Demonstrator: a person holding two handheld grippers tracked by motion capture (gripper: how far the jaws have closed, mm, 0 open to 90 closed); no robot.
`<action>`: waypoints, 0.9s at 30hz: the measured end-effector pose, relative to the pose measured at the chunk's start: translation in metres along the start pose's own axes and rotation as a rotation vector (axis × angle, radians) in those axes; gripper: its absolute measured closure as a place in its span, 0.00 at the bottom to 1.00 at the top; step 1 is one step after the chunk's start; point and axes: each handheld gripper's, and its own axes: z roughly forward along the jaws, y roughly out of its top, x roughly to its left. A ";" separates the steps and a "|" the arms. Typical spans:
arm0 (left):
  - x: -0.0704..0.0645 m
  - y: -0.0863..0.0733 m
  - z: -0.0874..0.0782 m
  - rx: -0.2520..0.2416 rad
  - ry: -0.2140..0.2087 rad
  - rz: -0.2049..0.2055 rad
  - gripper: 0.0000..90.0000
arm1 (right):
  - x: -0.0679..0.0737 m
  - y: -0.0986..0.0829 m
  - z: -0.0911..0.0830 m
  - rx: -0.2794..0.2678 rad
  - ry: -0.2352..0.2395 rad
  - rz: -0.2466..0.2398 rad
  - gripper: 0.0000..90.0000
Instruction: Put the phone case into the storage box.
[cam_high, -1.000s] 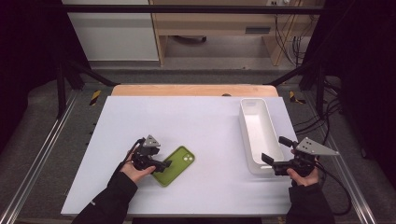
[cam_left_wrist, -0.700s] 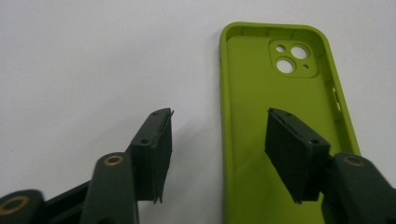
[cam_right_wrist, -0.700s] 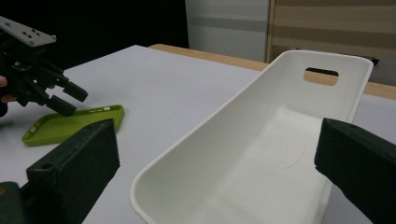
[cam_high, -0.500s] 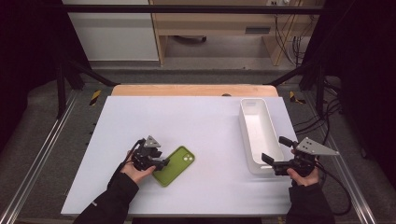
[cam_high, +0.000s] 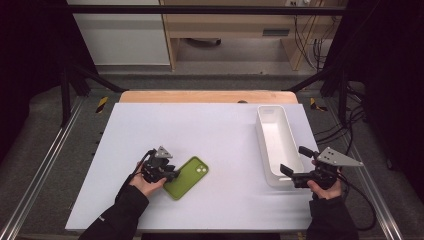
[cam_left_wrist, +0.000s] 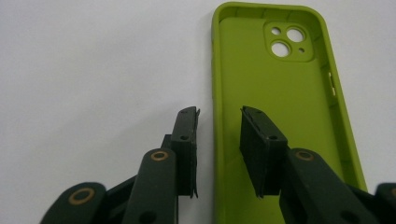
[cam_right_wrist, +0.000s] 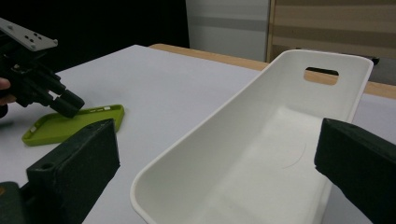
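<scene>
A lime-green phone case (cam_high: 189, 177) lies hollow side up on the white table (cam_high: 220, 130), front left of centre. My left gripper (cam_high: 174, 174) is at its near-left edge. In the left gripper view the case (cam_left_wrist: 285, 107) runs away from me and my left gripper (cam_left_wrist: 219, 114) is narrowly open astride its long left wall, one jaw outside on the table and one inside the hollow, neither pressing the wall. An empty white bin (cam_high: 276, 145) stands at the right. My right gripper (cam_high: 294, 161) is wide open at the bin's near end; my right gripper (cam_right_wrist: 215, 168) frames that bin (cam_right_wrist: 280, 121).
A wooden strip (cam_high: 207, 96) borders the table's far edge. Metal rails (cam_high: 45, 165) run along both sides. In the right gripper view, the green case (cam_right_wrist: 70, 125) and the other gripper (cam_right_wrist: 42, 88) lie far left. Bare table stretches between case and bin.
</scene>
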 end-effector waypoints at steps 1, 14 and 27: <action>0.000 0.000 0.000 0.005 -0.001 0.003 0.78 | 0.000 0.000 0.000 0.001 0.000 0.001 0.01; 0.001 0.000 0.000 0.005 0.000 0.003 0.93 | 0.000 0.000 0.000 -0.001 0.000 0.000 0.01; -0.002 0.000 0.000 0.002 0.010 0.017 0.97 | 0.000 0.000 0.000 0.001 0.001 0.000 0.01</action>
